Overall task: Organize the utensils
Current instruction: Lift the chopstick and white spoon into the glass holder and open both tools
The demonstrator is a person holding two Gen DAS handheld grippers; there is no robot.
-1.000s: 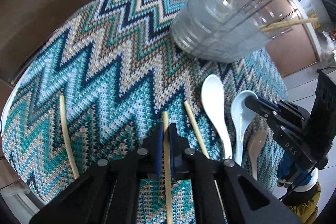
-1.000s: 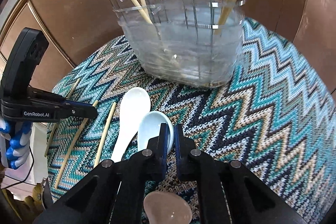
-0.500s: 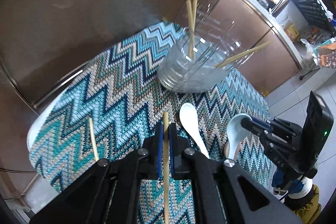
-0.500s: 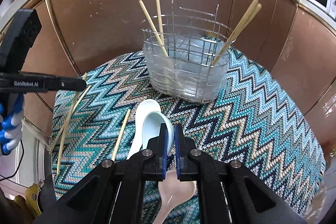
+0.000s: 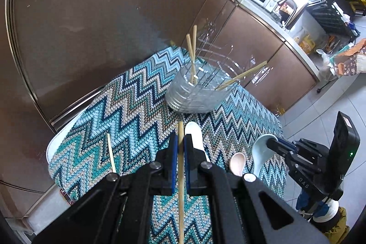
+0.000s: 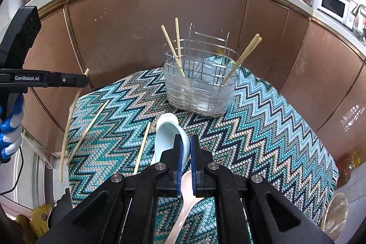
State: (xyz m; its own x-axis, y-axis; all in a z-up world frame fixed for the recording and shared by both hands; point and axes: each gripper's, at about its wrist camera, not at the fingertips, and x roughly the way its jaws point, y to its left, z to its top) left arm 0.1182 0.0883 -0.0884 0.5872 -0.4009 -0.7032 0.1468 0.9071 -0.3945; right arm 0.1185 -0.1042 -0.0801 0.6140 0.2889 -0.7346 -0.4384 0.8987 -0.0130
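Surroundings: wire basket (image 6: 199, 86) with chopsticks stands ahead, white spoon (image 5: 194, 134) and pink spoon (image 5: 238, 164) lie on mat (image 5: 114, 106)
Left gripper (image 5: 180, 143): clamped on chopstick (image 5: 180, 175)
Right gripper (image 6: 185, 148): clamped on pale blue spoon (image 6: 168, 134)
Change: both are raised higher than before

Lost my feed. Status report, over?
Left gripper shut on chopstick. Right gripper shut on blue spoon. Both clear of mat. Path to basket open; it holds four chopsticks.

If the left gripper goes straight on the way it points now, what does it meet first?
Probably the wire basket: the left gripper, shut on a chopstick, aims at its near wall. Depth is unclear, so it might meet the cloth just before it.
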